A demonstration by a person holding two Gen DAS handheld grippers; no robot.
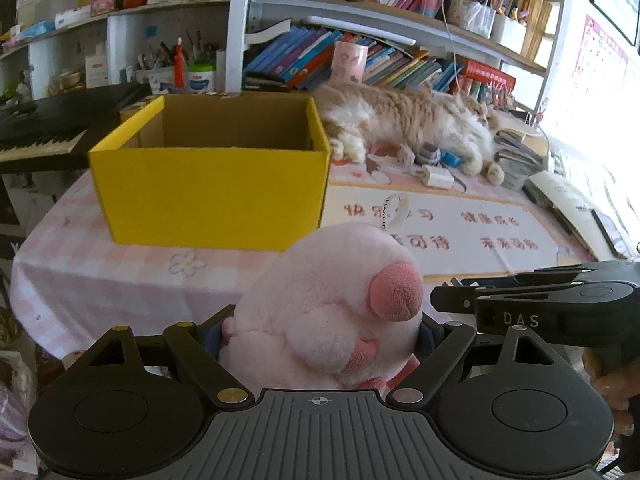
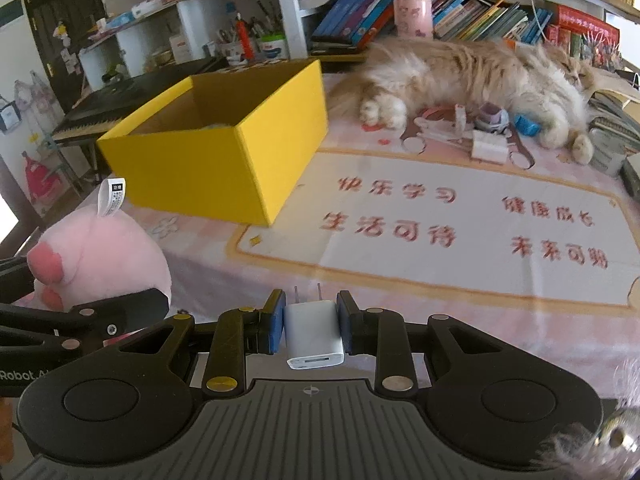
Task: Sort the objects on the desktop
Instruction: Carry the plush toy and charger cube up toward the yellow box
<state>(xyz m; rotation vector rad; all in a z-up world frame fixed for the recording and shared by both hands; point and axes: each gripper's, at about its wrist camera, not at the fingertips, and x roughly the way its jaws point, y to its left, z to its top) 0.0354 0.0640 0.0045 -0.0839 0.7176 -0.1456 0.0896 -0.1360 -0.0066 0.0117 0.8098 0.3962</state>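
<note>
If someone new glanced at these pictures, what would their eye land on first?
Probably the fluffy cat asleep along the desk's far edge, in front of the bookshelves. Next, the open yellow box at the desk's left, then the pink plush toy gripped in the left tool.

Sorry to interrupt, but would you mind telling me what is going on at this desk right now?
A person is sorting desk items with a handheld gripper in each hand. The left gripper is clamped around a pink plush toy, and the right gripper is shut on a small white charger plug. Both are held above the near edge of the table, short of the open yellow box. A fluffy cat lies at the back among small clutter.
</note>
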